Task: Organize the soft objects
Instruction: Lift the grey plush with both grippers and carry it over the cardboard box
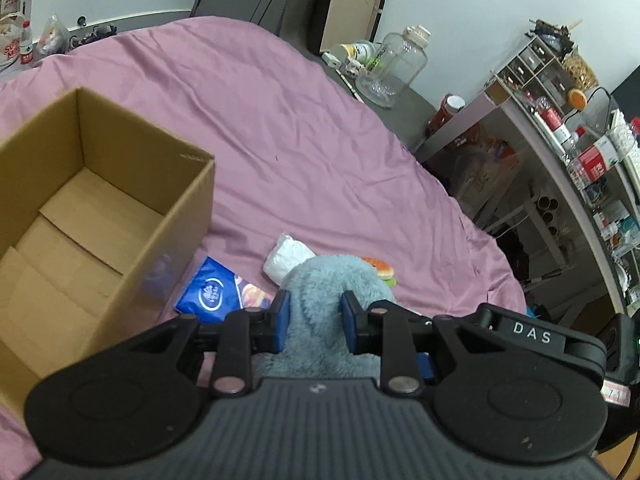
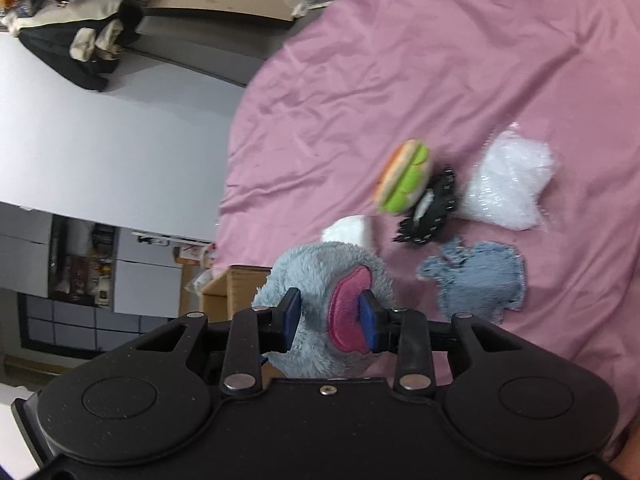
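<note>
I have both tongs clamped on the same blue plush toy (image 1: 320, 300). My left tongs (image 1: 315, 322) pinch a fold of its fluffy light-blue fur between the blue pads, and my right tongs (image 2: 331, 322) grip it at another spot, with one pad pressed into a pink patch (image 2: 350, 316) sewn onto the fur. The toy sits low over the bed, above the pink bedsheet (image 1: 280, 120).

To the left in my left wrist view stands an open cardboard box (image 1: 80, 208), its brown flaps folded flat on the bottom. Just beside the box lies a blue tissue pack (image 1: 212, 292), and near it a white crumpled bundle (image 1: 286, 260), partly hidden by the plush. A small burger toy (image 1: 382, 270) peeks out behind the plush on the right.

From my right wrist view, the burger toy (image 2: 404, 182), blurred, touches a black frilly item (image 2: 430, 210). Next to that lies a white plastic bag (image 2: 508, 184), and below it a flat blue fabric piece (image 2: 476, 280) on the sheet. A white fluffy item (image 2: 348, 230) sits just behind the plush.
</note>
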Available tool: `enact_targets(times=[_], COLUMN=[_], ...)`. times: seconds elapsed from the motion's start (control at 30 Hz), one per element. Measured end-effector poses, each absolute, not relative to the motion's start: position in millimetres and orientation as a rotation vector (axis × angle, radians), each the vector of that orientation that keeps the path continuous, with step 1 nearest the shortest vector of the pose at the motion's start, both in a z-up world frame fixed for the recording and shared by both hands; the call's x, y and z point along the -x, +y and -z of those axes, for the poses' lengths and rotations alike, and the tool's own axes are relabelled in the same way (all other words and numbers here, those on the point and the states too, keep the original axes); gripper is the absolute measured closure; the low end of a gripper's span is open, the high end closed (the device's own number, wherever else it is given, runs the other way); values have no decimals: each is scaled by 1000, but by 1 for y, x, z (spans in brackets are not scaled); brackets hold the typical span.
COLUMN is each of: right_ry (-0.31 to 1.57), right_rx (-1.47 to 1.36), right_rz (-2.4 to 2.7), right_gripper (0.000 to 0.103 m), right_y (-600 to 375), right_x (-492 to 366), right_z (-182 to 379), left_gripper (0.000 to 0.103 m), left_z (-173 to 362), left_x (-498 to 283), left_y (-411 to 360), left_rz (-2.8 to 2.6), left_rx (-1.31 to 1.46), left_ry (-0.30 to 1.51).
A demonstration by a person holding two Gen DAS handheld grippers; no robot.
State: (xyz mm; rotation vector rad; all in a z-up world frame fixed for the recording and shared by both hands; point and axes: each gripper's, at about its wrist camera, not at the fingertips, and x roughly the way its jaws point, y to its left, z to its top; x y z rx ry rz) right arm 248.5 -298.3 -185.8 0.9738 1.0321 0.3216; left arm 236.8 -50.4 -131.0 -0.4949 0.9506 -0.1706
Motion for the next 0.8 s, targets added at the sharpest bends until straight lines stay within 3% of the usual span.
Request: enact_targets(times=[0.8], right_ry=[882], right_rx=[-771], right_rz=[-427], right_gripper=[78], right_y=[-191], right_x=[-235], right_z=[130], left_gripper=[77], left_z=[79], left_x=[-212], left_y=[40], left_rz=[150], left_rx=[502], left_ry=[807])
